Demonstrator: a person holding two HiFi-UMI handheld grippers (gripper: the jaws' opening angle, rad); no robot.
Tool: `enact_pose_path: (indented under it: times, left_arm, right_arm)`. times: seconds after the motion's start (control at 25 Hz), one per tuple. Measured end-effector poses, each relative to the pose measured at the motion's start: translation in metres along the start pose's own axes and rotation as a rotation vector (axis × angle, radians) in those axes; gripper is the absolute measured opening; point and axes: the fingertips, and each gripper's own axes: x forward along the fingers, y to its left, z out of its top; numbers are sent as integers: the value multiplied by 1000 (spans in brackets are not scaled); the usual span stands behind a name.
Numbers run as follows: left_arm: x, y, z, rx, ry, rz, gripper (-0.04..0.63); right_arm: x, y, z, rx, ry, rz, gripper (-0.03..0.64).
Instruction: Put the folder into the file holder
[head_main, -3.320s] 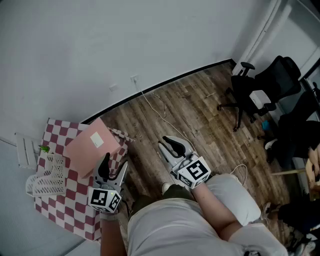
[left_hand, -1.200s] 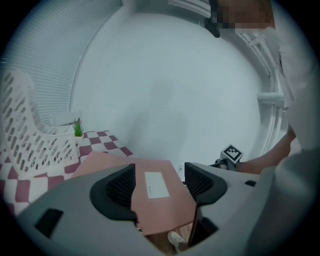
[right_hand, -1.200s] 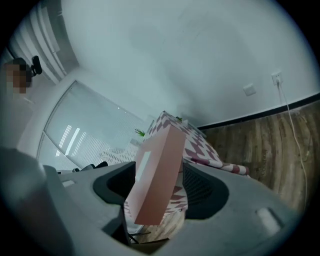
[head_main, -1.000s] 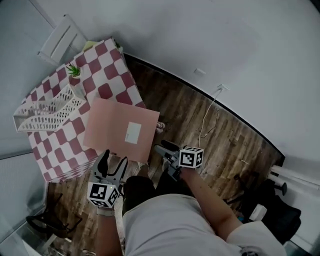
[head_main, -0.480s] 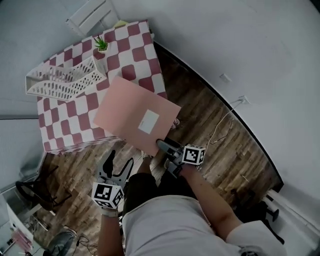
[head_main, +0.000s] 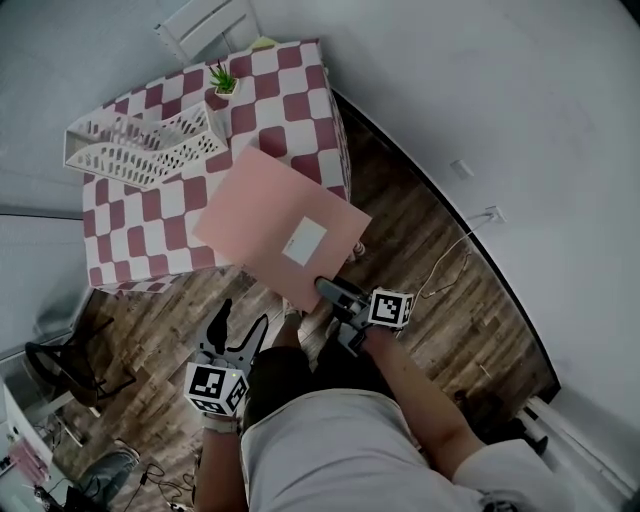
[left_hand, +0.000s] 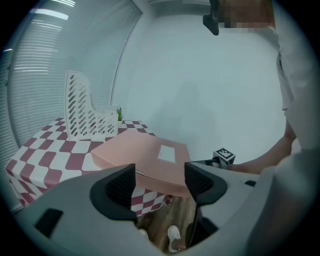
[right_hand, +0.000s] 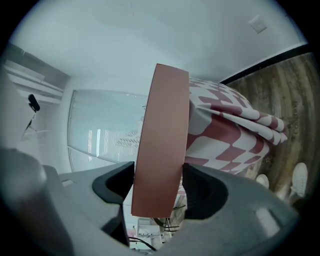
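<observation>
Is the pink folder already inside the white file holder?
No, the pink folder is clamped in the right gripper, apart from the white file holder.

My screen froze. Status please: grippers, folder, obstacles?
Right gripper shut on pink folder, over table edge. Left gripper open, empty. File holder on table, small plant beside it.

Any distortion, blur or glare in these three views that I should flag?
Head view: strong fisheye bends the skirting line; folder sharp. Left gripper view: dark round vignette, file holder crisp. Right gripper view: bright window behind the folder.
</observation>
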Motion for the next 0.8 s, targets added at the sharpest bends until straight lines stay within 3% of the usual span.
enact_pose_path:
  times: [0.32, 0.56, 0.8]
  left_arm:
    - [10, -10, 22, 18, -40, -38, 304]
    - [19, -20, 45, 57, -75, -92, 304]
    - [32, -31, 60, 134, -68, -158, 304]
  right_arm:
    - [-9, 38, 33, -2, -73, 26, 293]
    - [-22, 71, 73, -123, -116, -44, 290]
    - [-14, 112, 100, -207, -85, -93, 288]
